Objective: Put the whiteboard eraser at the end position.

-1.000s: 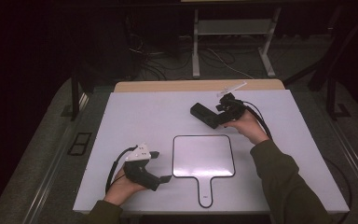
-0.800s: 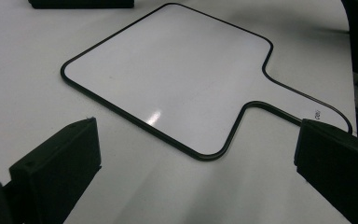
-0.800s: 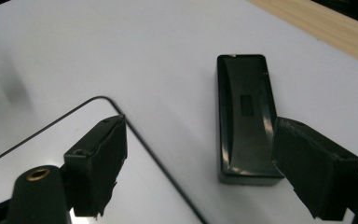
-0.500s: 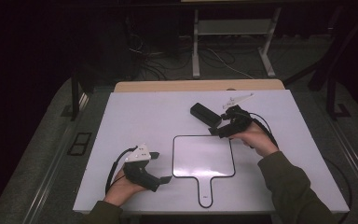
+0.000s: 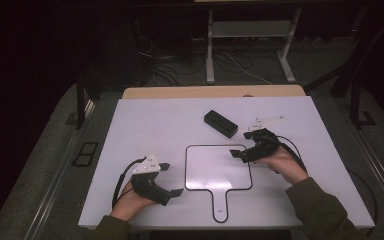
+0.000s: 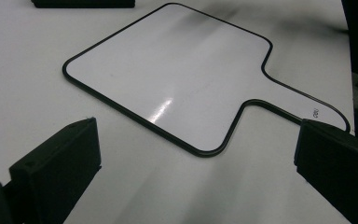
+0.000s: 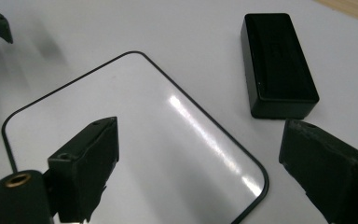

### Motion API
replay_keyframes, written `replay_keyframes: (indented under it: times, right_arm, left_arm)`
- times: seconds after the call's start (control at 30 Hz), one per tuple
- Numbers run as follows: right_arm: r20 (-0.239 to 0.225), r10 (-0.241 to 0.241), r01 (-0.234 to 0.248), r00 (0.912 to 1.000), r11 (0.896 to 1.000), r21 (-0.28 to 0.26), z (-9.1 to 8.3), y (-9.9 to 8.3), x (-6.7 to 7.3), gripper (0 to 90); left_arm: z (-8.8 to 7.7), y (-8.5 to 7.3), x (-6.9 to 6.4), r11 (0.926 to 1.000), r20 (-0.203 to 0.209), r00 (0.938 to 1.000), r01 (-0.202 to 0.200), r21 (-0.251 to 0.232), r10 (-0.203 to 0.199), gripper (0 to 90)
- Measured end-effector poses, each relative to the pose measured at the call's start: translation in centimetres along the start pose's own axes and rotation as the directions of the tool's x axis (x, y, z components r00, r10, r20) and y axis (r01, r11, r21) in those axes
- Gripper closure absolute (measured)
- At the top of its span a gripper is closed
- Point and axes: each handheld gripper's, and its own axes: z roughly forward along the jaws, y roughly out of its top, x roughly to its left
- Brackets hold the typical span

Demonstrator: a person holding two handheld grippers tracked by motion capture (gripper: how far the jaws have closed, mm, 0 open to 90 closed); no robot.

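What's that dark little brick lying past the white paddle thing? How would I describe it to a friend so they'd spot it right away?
Start at the white table and find the flat paddle-shaped board near its middle. Just beyond the board's far right corner lies the black block, set at a slant. It is the one solid, dark, boxy thing there, thick where the board is flat and white.

1 white paddle-shaped board, 1 black block, 2 handheld grippers, 1 white table
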Motion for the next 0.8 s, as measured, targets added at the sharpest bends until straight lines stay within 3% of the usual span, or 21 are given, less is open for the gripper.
replay_keyframes:
  times: [0.33, 0.67, 0.8]
  right_arm:
    - [0.034, 0.01, -0.008, 0.9994, 0.999, -0.05, -1.4, -2.4, 0.4, 10.7]
    - [0.045, 0.007, -0.004, 0.999, 0.998, -0.068, -2.6, -4.5, 1.5, 10.7]
    - [0.044, 0.027, -0.023, 0.9987, 0.996, -0.084, -3.1, -5.6, 1.5, 10.7]
  left_arm:
    - [0.0, -0.1, -0.1, 1.0, 0.0, 1.0, -0.003, 0.003, 0.003, 0.0]
    - [0.0, -0.1, -0.1, 1.0, 0.0, 1.0, -0.006, 0.003, 0.006, 0.0]
    - [-0.1, 0.0, -0.2, 1.0, -0.002, 1.0, -0.004, -0.004, 0.004, 0.0]
